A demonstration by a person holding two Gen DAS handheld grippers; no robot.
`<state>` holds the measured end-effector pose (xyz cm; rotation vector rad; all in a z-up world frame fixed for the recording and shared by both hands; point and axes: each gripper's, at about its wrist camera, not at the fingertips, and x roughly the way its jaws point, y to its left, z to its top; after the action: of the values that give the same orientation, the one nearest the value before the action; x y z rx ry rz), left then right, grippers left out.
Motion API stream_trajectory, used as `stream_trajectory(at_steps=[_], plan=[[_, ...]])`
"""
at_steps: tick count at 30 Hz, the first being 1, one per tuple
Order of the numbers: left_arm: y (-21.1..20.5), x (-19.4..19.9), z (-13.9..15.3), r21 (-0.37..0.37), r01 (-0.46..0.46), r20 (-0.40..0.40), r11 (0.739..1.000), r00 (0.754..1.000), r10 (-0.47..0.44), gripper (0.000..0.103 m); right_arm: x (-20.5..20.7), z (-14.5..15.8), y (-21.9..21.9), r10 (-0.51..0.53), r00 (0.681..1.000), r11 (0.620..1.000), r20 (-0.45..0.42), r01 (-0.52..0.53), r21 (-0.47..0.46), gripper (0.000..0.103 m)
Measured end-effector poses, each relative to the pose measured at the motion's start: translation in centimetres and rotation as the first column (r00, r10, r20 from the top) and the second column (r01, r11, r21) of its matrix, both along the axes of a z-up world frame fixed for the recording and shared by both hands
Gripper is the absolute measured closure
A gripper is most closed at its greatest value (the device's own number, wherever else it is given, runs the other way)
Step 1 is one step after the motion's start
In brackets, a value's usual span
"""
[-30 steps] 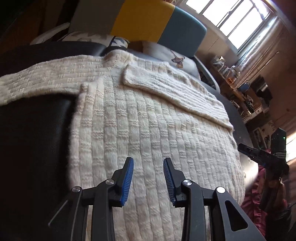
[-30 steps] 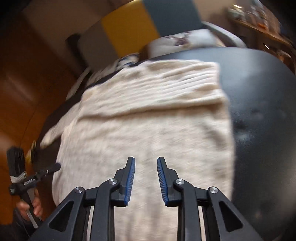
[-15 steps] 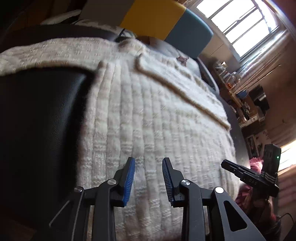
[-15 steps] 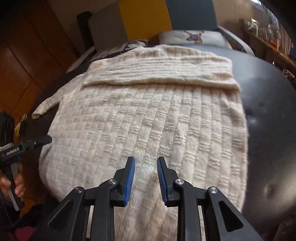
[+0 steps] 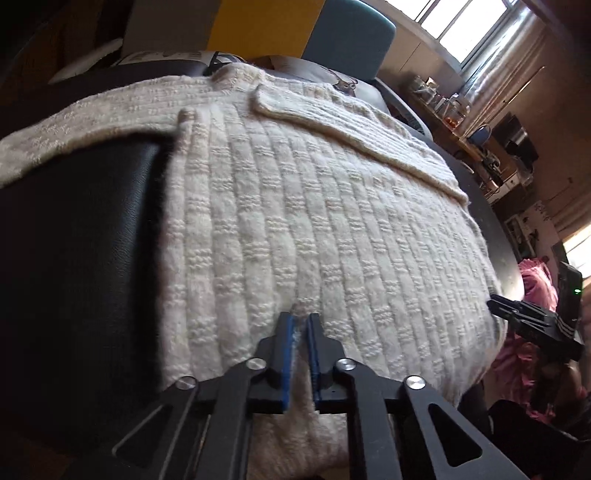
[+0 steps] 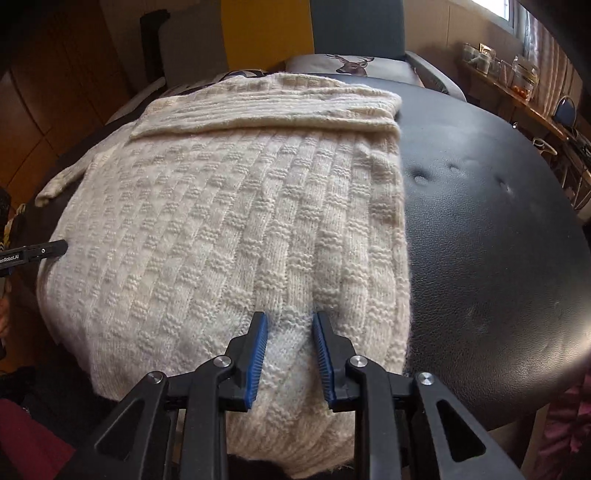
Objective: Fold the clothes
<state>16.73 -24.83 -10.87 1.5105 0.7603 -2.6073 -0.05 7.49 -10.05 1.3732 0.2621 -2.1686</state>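
A cream knitted sweater lies flat on a black leather surface, its near hem hanging over the front edge. One sleeve is folded across the chest; the other sleeve stretches out to the left. My left gripper is shut on the hem, with a pinch of knit between its blue pads. In the right wrist view the sweater fills the middle, and my right gripper stands open with the hem bulging between its fingers. The right gripper's body shows at the sweater's right edge.
Behind the surface stands a chair with a grey, yellow and teal back and a deer-print cushion. Bare black leather lies right of the sweater. Shelves with jars line the far right wall. Pink fabric sits by the front right edge.
Both grippers dropped to the sweater's near hem. The left gripper went from open to shut on the knit. The right gripper's jaws stay apart, now with hem between them.
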Motion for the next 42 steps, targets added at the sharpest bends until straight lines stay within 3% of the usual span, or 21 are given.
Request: stream_trajectory(at_steps=[2,5,7,10,14,16,20,22,25,28,30,37,40,42], plan=[[-0.7,0.2,0.1,0.053,-0.033,0.003,0.998,0.999,0.032,0.093,-0.3,0.2,-1.2,0.000,1.000,1.000,0.008,0.000,-0.026,0.077],[-2.2,1.5,1.5,0.141,-0.100,-0.050,0.985,0.993,0.108,0.077,-0.7,0.6,-2.9,0.001,1.000,0.998,0.020,0.001,-0.064,0.077],[-5.4,3.1,2.1,0.269,-0.190,-0.092,0.944,0.971,0.222,0.070,-1.0,0.8,-4.1,0.001,1.000,0.996,0.028,0.001,-0.089,0.076],[-11.5,6.3,2.3,0.433,-0.338,-0.113,0.835,0.899,0.423,0.070,-1.4,1.2,-5.8,0.003,0.999,0.992,0.040,0.002,-0.127,0.076],[-21.1,11.3,2.0,0.478,-0.551,-0.080,0.684,0.749,0.658,0.069,-1.6,0.2,-8.3,0.009,0.999,0.993,0.047,-0.004,-0.114,0.076],[-25.7,13.6,1.4,0.525,-0.623,-0.048,0.580,0.658,0.751,0.069,-1.8,-0.2,-9.2,0.009,0.999,0.996,0.043,-0.005,-0.086,0.075],[-32.7,16.4,-0.7,0.664,-0.658,0.029,0.356,0.498,0.867,0.070,-2.4,-0.7,-10.1,0.020,0.999,0.998,0.038,-0.018,-0.060,0.074],[-34.8,16.5,-1.6,0.715,-0.640,0.051,0.281,0.449,0.892,0.070,-2.6,-0.8,-10.4,0.028,0.999,0.998,0.037,-0.026,-0.052,0.074],[-36.8,15.7,-2.7,0.760,-0.620,0.088,0.195,0.396,0.914,0.070,-2.5,-0.8,-11.1,0.052,0.998,0.999,0.020,-0.052,-0.016,0.072],[-38.0,14.8,-3.5,0.745,-0.651,0.120,0.144,0.344,0.931,0.070,-2.0,-1.0,-11.8,0.078,0.997,0.997,-0.013,-0.077,0.024,0.070],[-38.4,14.1,-4.1,0.740,-0.660,0.138,0.130,0.338,0.931,0.070,-1.9,-1.0,-12.0,0.082,0.996,0.996,-0.023,-0.082,0.032,0.069],[-40.5,15.3,-5.4,0.724,-0.689,0.209,0.042,0.277,0.938,0.069,-2.4,-1.1,-11.6,0.059,0.998,0.998,0.004,-0.059,0.002,0.067],[-41.1,15.3,-5.4,0.726,-0.687,0.206,0.031,0.261,0.943,0.069,-2.3,-1.0,-11.6,0.052,0.999,0.999,0.004,-0.052,0.000,0.064],[-41.8,14.8,-5.5,0.729,-0.684,0.210,0.033,0.269,0.940,0.069,-2.7,-1.0,-11.1,0.000,0.998,0.998,0.056,0.004,-0.070,0.055]])
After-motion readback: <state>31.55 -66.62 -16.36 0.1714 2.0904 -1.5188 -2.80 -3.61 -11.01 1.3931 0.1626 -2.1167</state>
